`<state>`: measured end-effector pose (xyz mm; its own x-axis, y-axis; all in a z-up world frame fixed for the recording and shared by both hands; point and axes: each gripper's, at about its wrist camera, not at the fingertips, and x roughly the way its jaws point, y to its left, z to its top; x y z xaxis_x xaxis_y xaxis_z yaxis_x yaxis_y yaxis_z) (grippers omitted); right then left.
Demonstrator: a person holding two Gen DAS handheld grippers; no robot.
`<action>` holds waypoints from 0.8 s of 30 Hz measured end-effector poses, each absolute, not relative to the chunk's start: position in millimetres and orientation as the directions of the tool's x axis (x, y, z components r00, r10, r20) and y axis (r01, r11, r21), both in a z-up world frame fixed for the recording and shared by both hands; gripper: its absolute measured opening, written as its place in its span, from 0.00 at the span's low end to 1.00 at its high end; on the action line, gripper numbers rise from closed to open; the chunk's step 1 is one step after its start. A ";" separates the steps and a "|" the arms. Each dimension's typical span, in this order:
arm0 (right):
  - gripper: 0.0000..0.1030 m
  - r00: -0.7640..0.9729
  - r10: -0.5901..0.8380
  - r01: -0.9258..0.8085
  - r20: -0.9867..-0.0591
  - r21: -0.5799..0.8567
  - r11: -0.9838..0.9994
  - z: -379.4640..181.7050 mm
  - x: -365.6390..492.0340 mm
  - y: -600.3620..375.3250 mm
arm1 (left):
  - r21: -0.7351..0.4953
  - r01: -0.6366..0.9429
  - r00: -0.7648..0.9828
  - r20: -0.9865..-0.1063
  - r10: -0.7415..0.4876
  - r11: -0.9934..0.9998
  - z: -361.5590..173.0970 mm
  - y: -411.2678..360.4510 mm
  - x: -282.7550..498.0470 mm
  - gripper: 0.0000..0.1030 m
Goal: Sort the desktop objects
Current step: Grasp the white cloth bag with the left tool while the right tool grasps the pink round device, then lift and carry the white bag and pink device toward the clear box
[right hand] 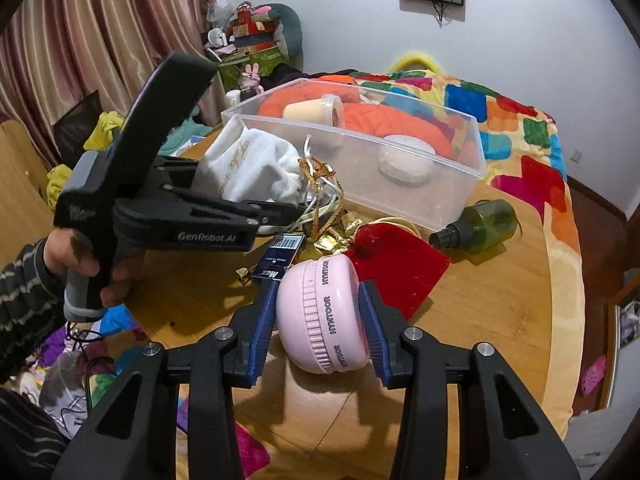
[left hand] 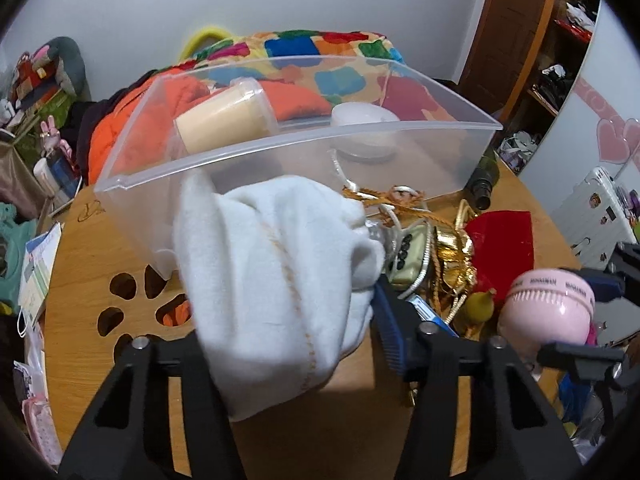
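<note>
1. Gripping a white drawstring pouch (right hand: pixel 248 164) near the table's (right hand: pixel 500 304) left edge, the left gripper (right hand: pixel 280 210) is seen partly closed, its jaws pressed on the cloth.
2. A clear plastic bin (right hand: pixel 400 160) is placed at the far edge, holding a cream jar (right hand: pixel 308 112) and a white round case (right hand: pixel 404 162).
3. A pink round case (right hand: pixel 320 316) is clamped between the blue pads of the right gripper (right hand: pixel 318 332) at the near edge.
4. A red pouch (right hand: pixel 400 264) and a green bottle (right hand: pixel 480 226) are found toward the right edge.

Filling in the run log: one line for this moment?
left gripper: shut on white pouch | right gripper: shut on pink case | clear bin: behind
</note>
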<state>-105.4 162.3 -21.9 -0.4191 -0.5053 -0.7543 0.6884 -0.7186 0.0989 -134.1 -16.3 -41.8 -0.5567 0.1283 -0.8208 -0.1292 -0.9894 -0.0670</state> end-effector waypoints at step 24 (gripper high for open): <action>0.37 -0.453 -0.545 0.650 -0.705 0.157 -0.744 6.5 -113.3 179.0 | -0.107 -0.088 -0.638 -0.758 0.138 -0.990 -2.8 -50.7 -90.4 0.31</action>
